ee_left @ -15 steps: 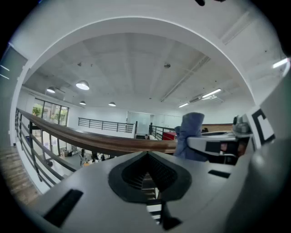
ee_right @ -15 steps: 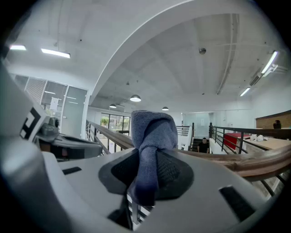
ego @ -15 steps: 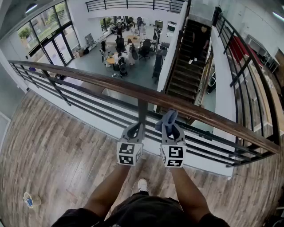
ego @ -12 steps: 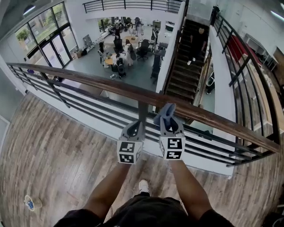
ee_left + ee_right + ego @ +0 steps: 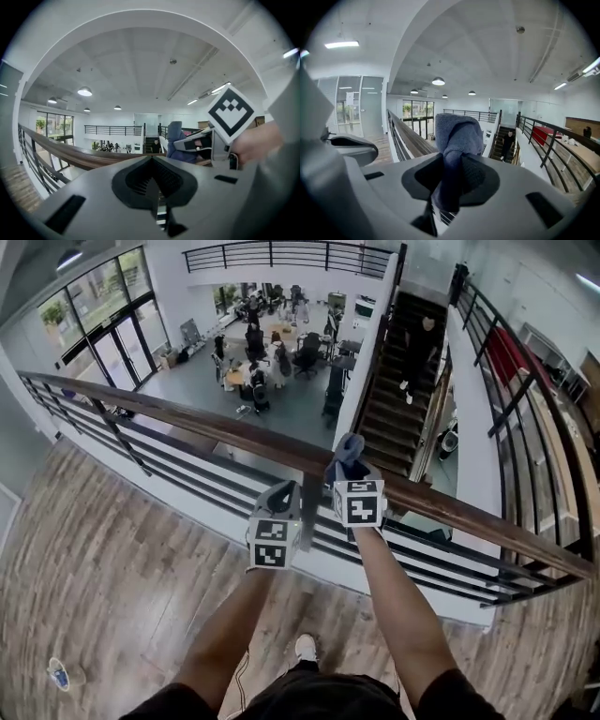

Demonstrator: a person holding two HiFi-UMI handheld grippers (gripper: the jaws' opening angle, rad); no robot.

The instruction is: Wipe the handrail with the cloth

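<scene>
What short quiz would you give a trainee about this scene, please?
1. Which gripper holds the blue cloth? A: left gripper. B: right gripper.
2. True or false: the left gripper's fingers are shut with nothing between them.
3. Fill in: in the head view, the cloth is close to the wooden ____.
Key: 1 B; 2 true; 3 handrail.
</scene>
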